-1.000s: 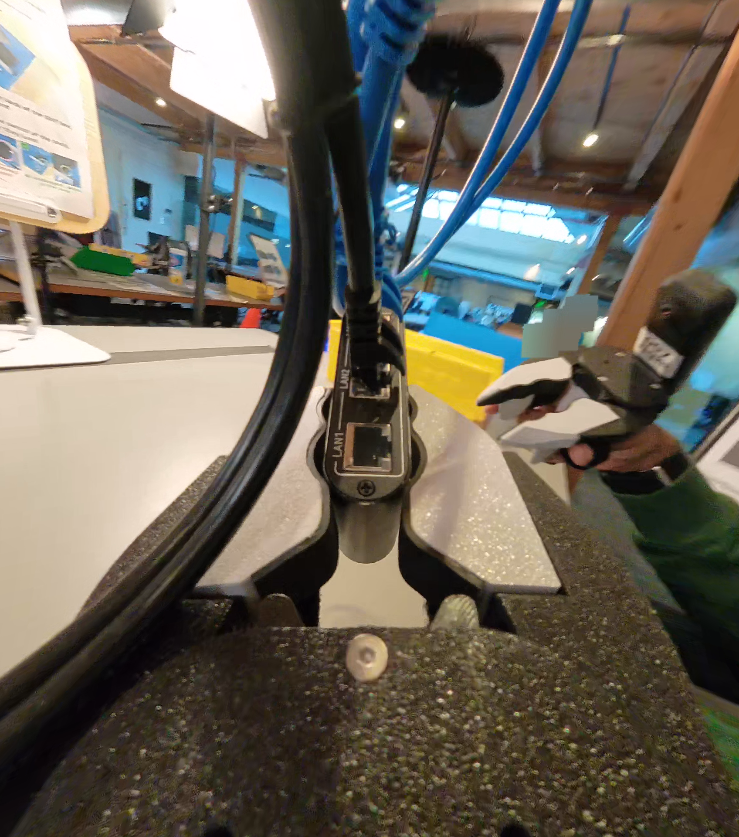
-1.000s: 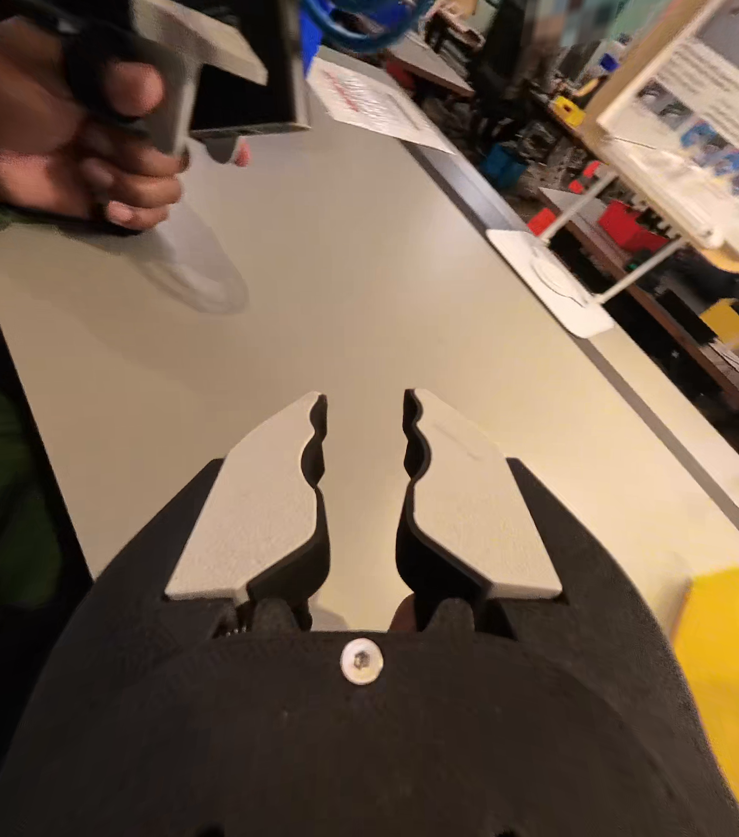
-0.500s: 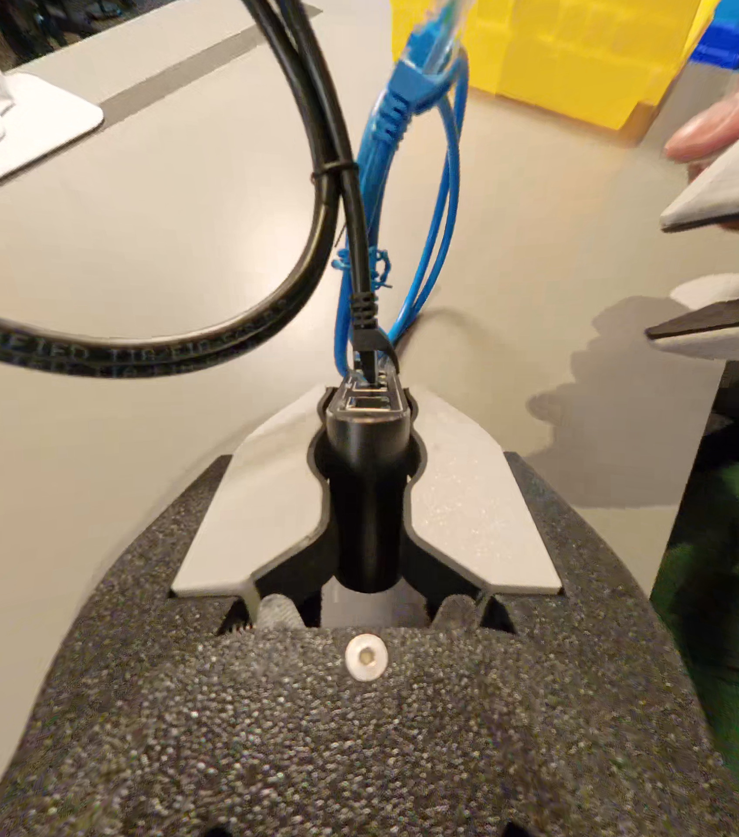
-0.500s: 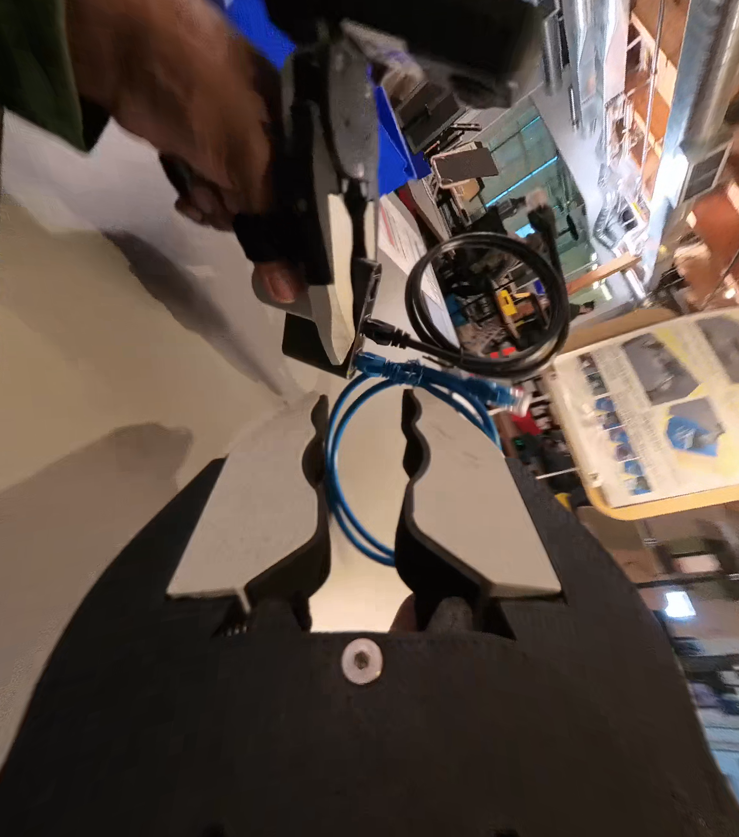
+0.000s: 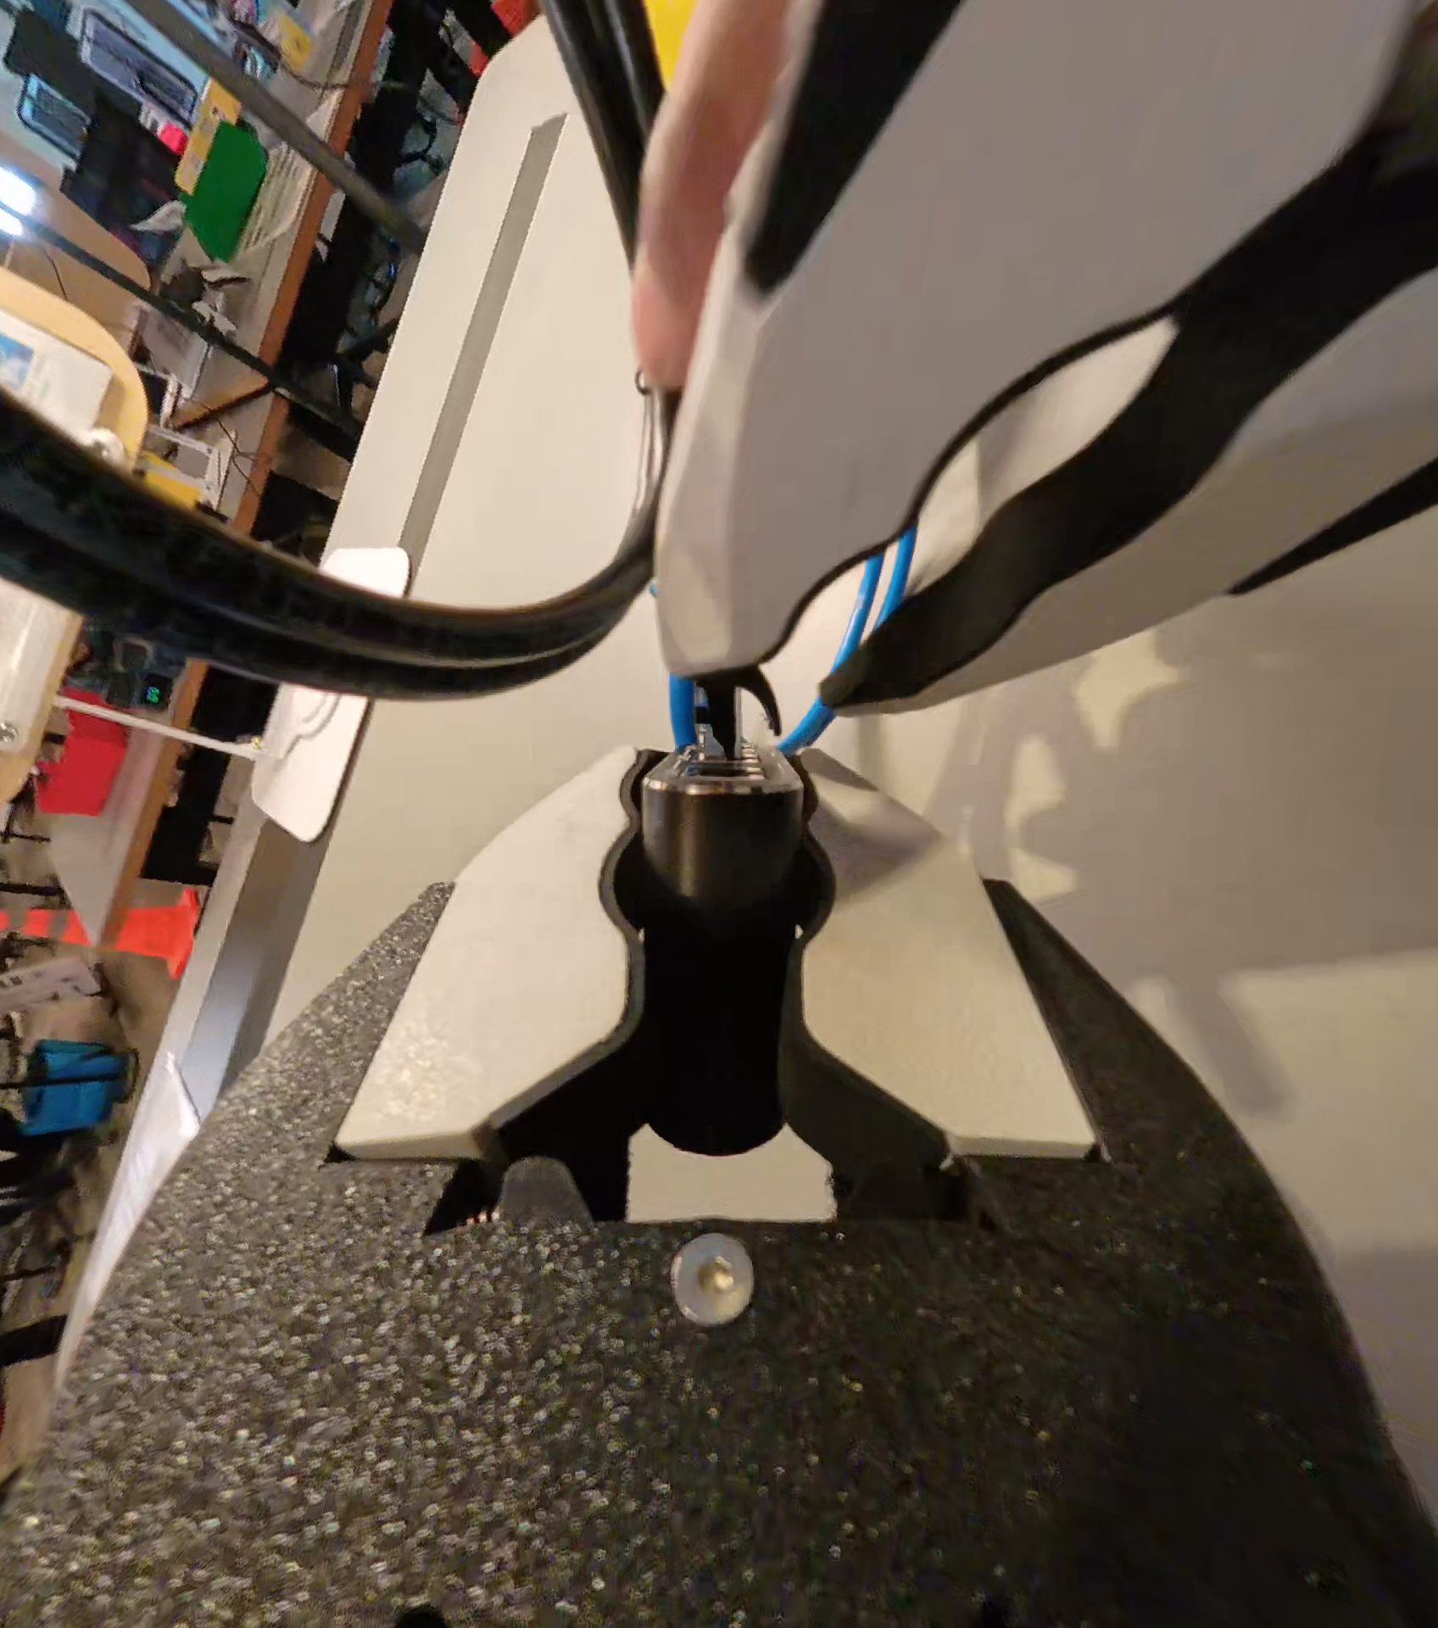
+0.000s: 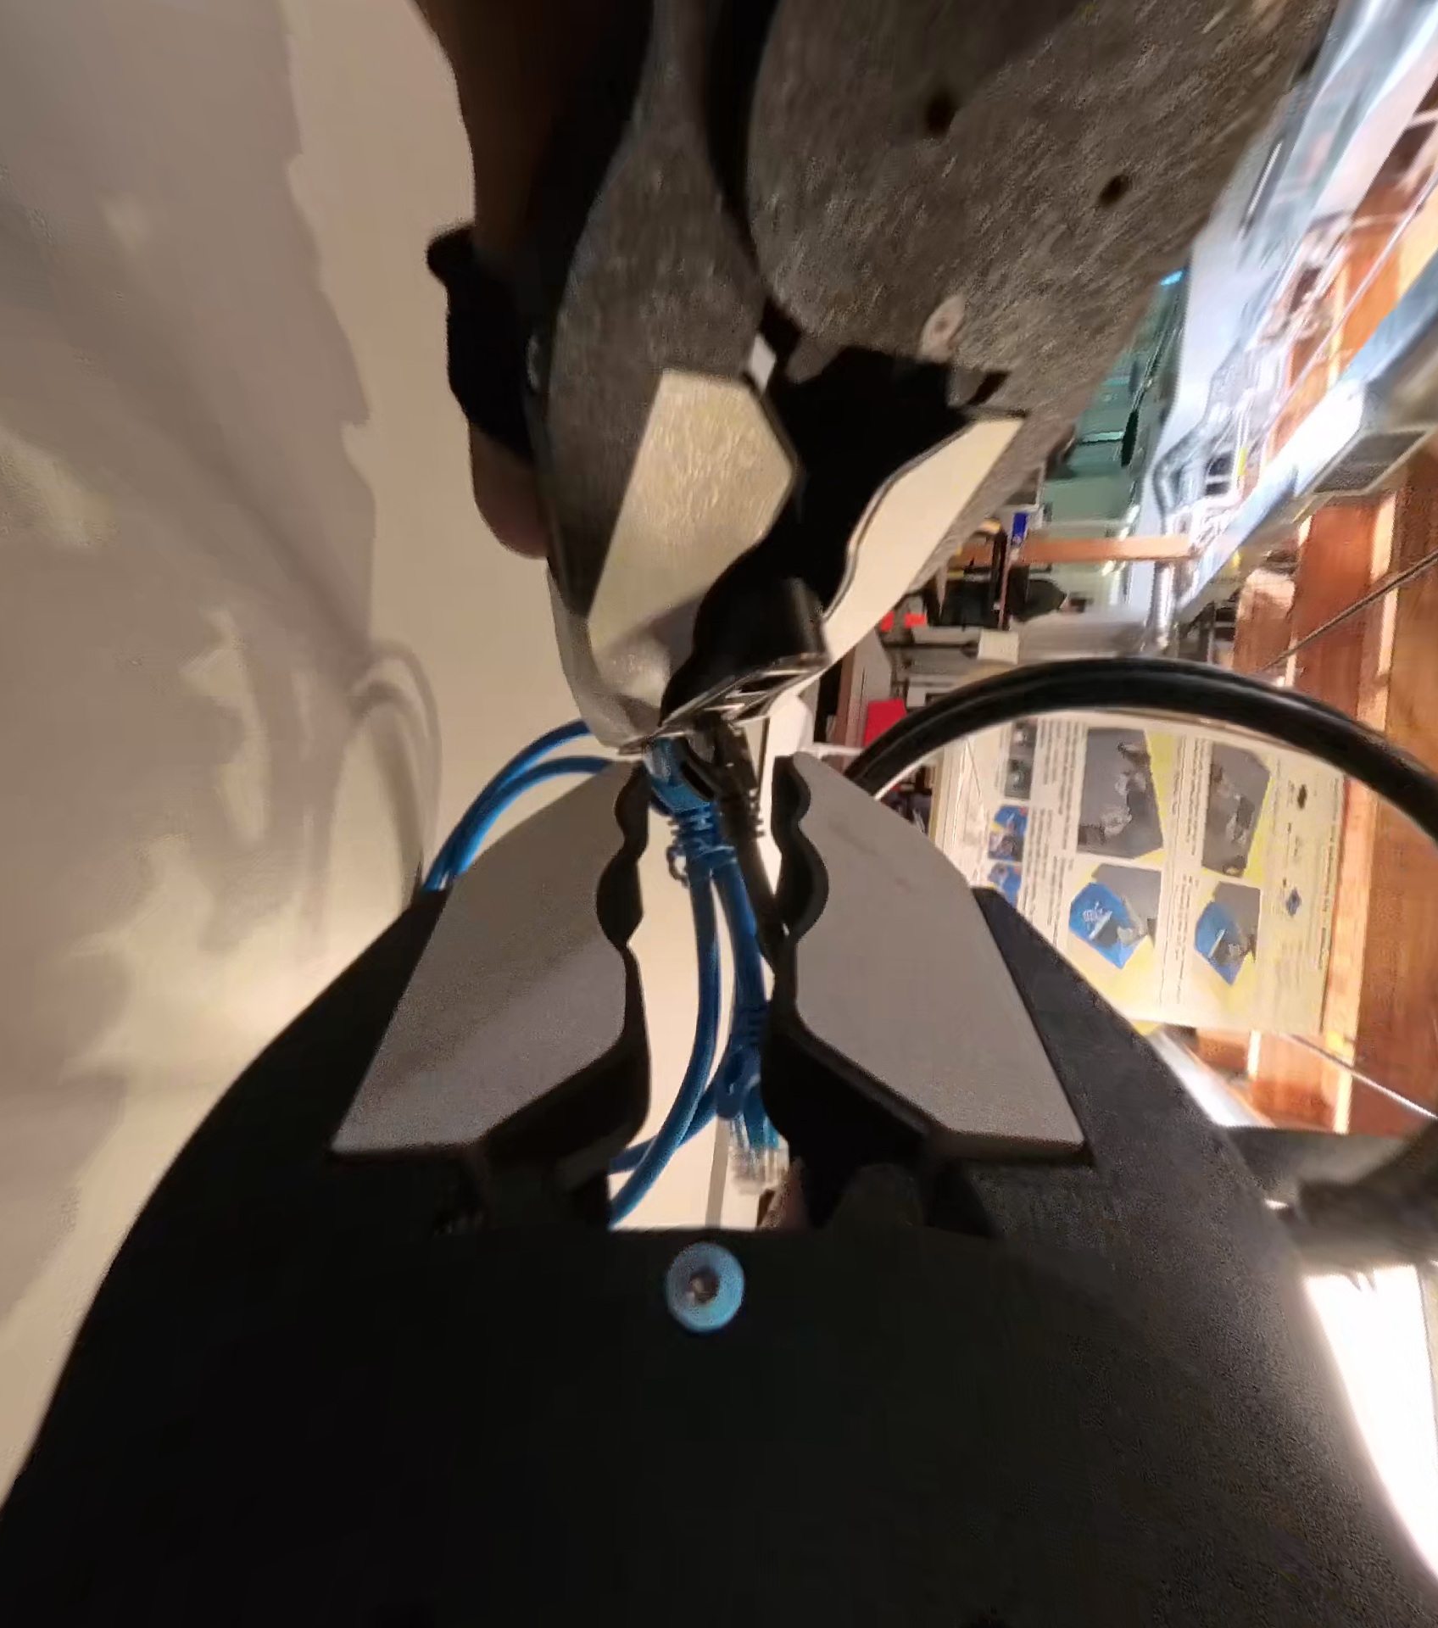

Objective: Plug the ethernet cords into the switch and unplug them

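left gripper point(image 5: 720, 793) clamps the switch point(image 5: 720, 846), cords running straight ahead between the spread right gripper point(image 6: 702, 797) fingers.

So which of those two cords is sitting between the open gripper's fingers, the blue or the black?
The blue cord: its bundled strands run down between the right gripper's fingers. The black cord swings off sideways in a big loop, outside them.

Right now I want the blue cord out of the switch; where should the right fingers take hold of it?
On the ribbed boot of the blue cord just behind the switch, one finger each side, approaching along the cord. The right gripper already straddles it, open; the black cord crowds close beside.
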Available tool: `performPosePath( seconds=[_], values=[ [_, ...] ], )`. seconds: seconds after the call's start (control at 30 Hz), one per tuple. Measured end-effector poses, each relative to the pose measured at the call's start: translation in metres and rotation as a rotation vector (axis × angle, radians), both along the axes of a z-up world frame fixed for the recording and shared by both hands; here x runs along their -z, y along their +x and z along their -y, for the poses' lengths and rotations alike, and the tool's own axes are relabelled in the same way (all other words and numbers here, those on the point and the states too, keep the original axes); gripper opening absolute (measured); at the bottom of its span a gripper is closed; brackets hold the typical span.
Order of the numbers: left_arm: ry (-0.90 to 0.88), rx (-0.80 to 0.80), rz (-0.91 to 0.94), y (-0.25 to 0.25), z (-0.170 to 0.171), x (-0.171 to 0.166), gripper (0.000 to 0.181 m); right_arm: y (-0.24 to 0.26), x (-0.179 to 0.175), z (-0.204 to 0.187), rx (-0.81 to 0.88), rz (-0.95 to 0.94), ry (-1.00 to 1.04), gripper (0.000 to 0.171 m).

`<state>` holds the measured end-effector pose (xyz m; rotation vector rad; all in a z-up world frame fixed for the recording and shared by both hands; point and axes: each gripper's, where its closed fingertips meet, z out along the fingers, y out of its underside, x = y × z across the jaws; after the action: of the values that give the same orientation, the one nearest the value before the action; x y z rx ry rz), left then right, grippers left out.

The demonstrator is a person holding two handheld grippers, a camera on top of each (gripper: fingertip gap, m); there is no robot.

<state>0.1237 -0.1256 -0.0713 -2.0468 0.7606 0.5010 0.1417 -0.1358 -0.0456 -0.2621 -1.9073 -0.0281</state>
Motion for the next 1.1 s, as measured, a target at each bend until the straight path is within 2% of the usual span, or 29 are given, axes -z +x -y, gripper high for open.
performPosePath(
  seconds=[0.17,0.47,0.9,1.1],
  values=[
    [0.02,0.046,-0.055,0.006,-0.002,-0.002,0.029,-0.005,0.008,-0.007,-0.005,-0.014,-0.063,0.027],
    [0.044,0.101,-0.094,0.013,0.001,-0.003,0.029,0.0,0.003,0.002,-0.085,-0.157,-0.005,0.02],
    [0.101,0.15,-0.18,0.025,-0.001,-0.006,0.029,0.011,0.004,0.002,-0.134,-0.165,0.075,0.017],
    [0.131,0.143,-0.338,0.022,-0.005,0.0,0.029,0.008,0.014,-0.002,-0.089,-0.124,0.125,0.017]
  ],
)
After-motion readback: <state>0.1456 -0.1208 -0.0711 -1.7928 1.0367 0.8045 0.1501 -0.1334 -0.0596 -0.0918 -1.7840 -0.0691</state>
